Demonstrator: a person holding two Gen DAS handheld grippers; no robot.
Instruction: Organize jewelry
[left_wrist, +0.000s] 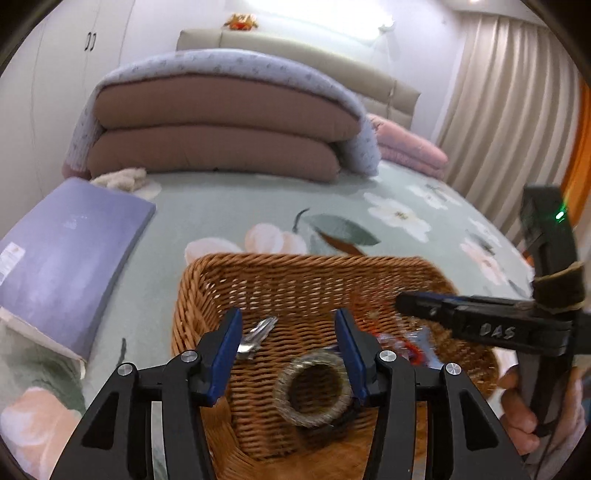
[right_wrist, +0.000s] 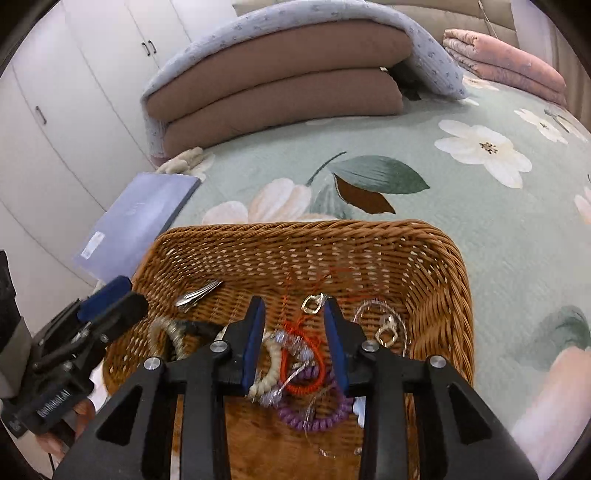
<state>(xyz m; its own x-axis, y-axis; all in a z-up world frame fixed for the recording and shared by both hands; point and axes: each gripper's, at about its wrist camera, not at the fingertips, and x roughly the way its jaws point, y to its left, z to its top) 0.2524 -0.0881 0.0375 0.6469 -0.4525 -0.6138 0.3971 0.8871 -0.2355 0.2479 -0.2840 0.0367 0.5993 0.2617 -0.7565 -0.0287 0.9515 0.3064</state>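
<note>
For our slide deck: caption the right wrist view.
Open right gripper poised over tangled bracelets in a wicker basket on a floral bedspread.

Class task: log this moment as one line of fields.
left gripper: open above glitter ring | right gripper: open above bracelet tangle | wicker basket: on bed

I see an evenly bright room, with glare from a ceiling strip light at the top. Fisheye bending and dark vignette crowd my corners; the basket contents smear with motion blur.

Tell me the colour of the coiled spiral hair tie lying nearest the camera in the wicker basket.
Purple; the coiled spiral hair tie shows best in the right wrist view.
</note>
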